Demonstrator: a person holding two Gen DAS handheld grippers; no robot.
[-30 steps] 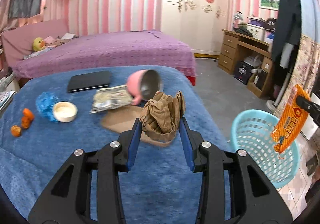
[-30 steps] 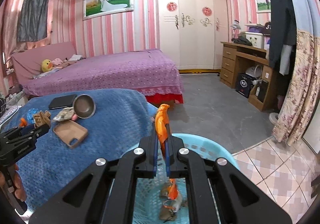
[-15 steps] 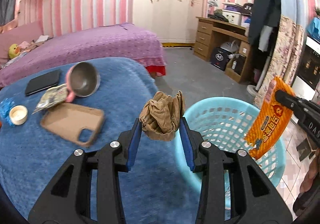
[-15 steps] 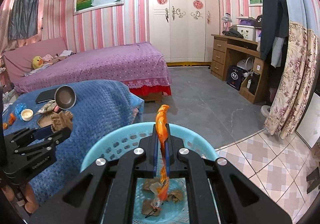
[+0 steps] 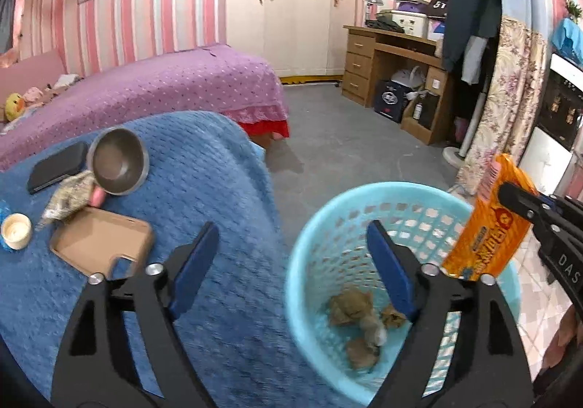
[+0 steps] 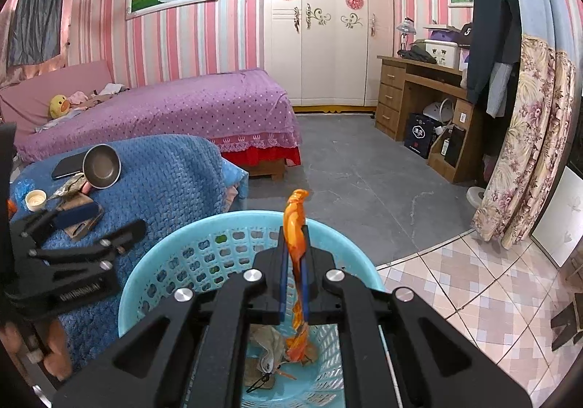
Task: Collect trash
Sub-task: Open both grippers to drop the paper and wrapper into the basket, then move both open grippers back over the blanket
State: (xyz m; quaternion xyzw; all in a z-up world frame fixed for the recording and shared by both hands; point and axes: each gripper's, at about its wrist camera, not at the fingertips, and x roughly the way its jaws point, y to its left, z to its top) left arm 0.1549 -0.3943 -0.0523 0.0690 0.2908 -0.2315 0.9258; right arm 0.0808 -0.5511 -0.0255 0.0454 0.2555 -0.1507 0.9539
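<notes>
The left gripper [image 5: 293, 244] hangs over the near rim of the light blue laundry basket [image 5: 320, 211], its jaws spread wide with nothing between them; they have just been opening. Down on the basket floor lie crumpled brown paper scraps [image 5: 351, 304], loose and apart from the blue pads (one piece is blurred, so its outline is hard to read).

The right gripper [image 6: 294, 255] sits above the same basket, jaws pressed together on an orange snack wrapper [image 6: 296, 222]. The wrapper stands edge-on between the pads, its top poking above them and its lower end dangling into the basket over the litter there. From the left wrist view the wrapper shows its printed face at the basket's far right rim.

Just left of the basket is a counter covered by a blue knitted blanket [image 5: 204, 167]. On it rest a tan phone case [image 5: 98, 240], a metal bowl with a pink outside [image 5: 118, 162] tipped on its side, a crumpled silvery wrapper [image 5: 69, 194] touching the bowl, a black phone [image 5: 54, 167] behind them, and a small white cup [image 5: 15, 231] near the left edge. A purple bed [image 5: 153, 90] stands beyond.
</notes>
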